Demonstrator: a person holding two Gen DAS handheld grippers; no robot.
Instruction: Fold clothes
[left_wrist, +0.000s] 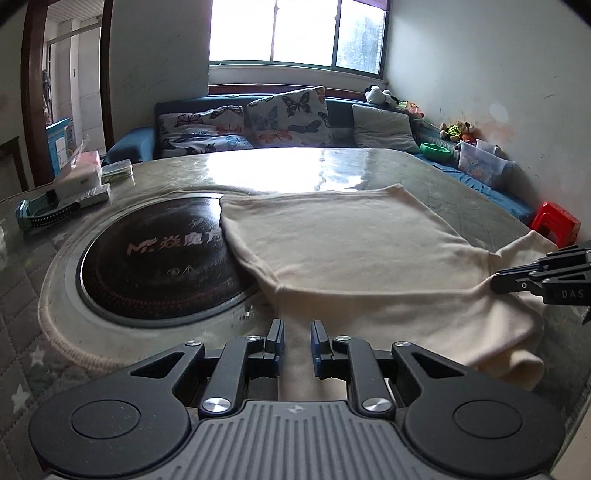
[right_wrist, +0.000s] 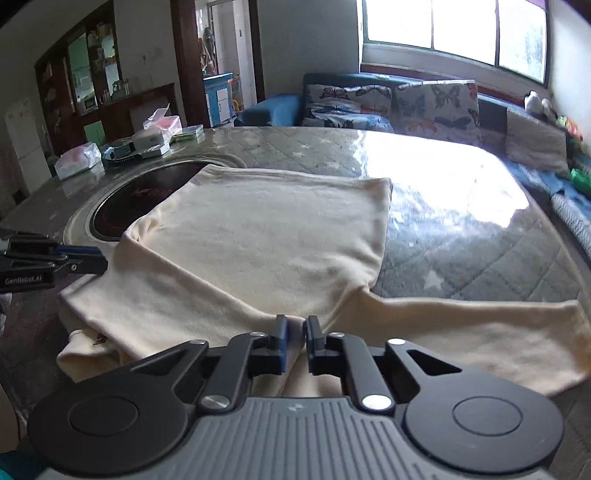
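We work over a grey quilted table (left_wrist: 177, 173) under a glossy clear cover. On it lies a cream long-sleeved top (left_wrist: 343, 243), body smooth and flat, its far left corner overlapping the round black induction hob (left_wrist: 155, 254) at ten o'clock. One sleeve trails off toward four o'clock in the right wrist view, rumpled at the near edge. Our left gripper (left_wrist: 297, 341) straddles cloth at the near hem with a narrow gap between its fingers. Our right gripper (right_wrist: 296, 338) pinches a raised fold of the top.
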